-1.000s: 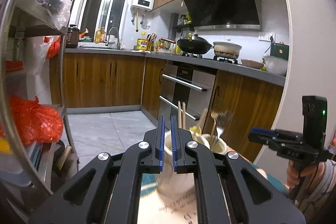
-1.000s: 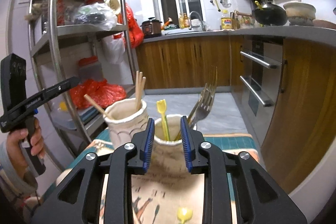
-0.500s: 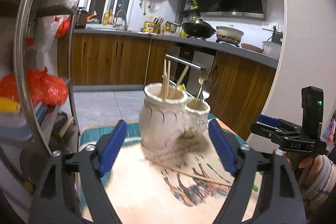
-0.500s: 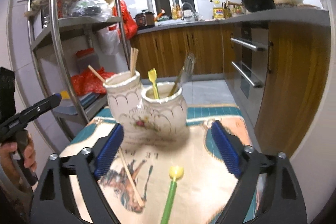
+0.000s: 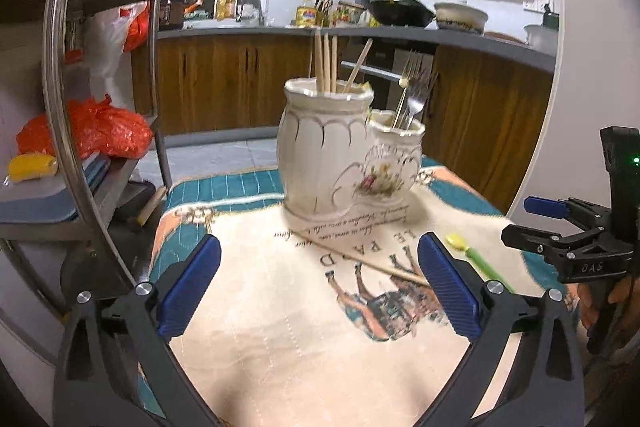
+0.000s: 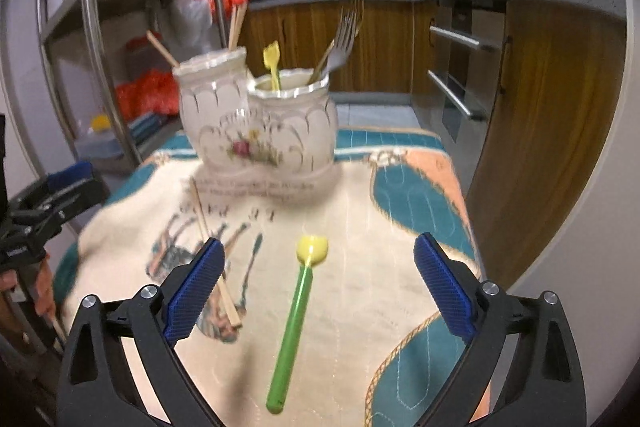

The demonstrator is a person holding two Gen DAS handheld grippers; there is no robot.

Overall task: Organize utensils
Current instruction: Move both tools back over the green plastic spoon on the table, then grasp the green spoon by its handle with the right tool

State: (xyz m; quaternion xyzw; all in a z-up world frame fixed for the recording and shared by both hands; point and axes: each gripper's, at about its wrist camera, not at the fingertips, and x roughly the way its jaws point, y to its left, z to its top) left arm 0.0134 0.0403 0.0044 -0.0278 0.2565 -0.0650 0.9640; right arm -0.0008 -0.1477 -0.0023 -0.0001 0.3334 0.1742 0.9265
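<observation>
A double white ceramic holder (image 5: 332, 155) stands on the printed cloth (image 5: 280, 327); it also shows in the right wrist view (image 6: 256, 123). Its taller pot holds chopsticks (image 5: 326, 61), the lower pot holds forks (image 5: 414, 87) and a yellow spoon (image 6: 273, 63). A single chopstick (image 5: 360, 259) and a green-handled yellow spoon (image 6: 298, 307) lie loose on the cloth. My left gripper (image 5: 320, 291) is open and empty, above the cloth in front of the holder. My right gripper (image 6: 320, 287) is open and empty, with the green spoon between its fingers' lines.
A steel shelf rack (image 5: 80, 107) with red bags (image 5: 92, 131) stands to the left. Wooden cabinets and an oven (image 6: 460, 79) line the back and right. The table's right edge (image 6: 468, 227) drops off beside the cabinet.
Both grippers went from shut near the holder to wide open, and both pulled back and tilted down over the cloth. The loose chopstick and green spoon came into view.
</observation>
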